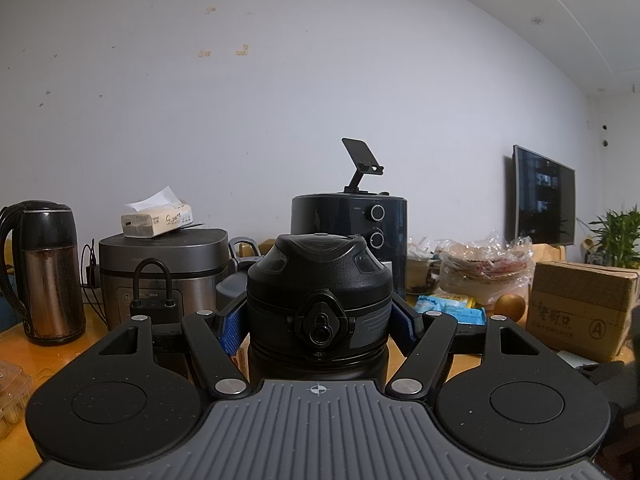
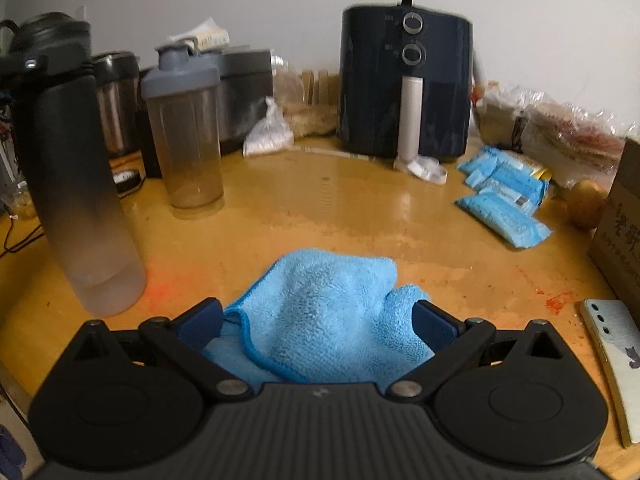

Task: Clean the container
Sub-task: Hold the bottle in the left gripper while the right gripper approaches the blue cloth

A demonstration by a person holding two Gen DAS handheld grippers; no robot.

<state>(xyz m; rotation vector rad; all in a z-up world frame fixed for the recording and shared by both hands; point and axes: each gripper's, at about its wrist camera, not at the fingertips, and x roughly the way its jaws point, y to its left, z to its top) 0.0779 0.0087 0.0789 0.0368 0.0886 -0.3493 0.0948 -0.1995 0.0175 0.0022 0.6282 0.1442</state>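
Two tongs, left tongs (image 1: 318, 320) clamped on black bottle (image 1: 318, 280), right tongs (image 2: 318, 320) gripping blue cloth (image 2: 320, 312) above table (image 2: 320, 208).

A pale wall (image 1: 280, 100) is standing behind the glossy wooden table (image 2: 340, 208); a dark television (image 1: 544, 196) is hanging rightward.

The bottle (image 2: 76, 184) on the left fades from black at its cap to a frosted pale grey at its base. Just beyond it the shaker (image 2: 186, 136) is smoky clear under a grey lid. Nearest, the cloth (image 2: 324, 312) is bright sky blue, lying on a honey-yellow table (image 2: 360, 216) flecked with orange-red spots. At the far side the air fryer (image 2: 404, 84) is dark navy with a silver handle. To the right, the packets (image 2: 504, 196) are light blue.
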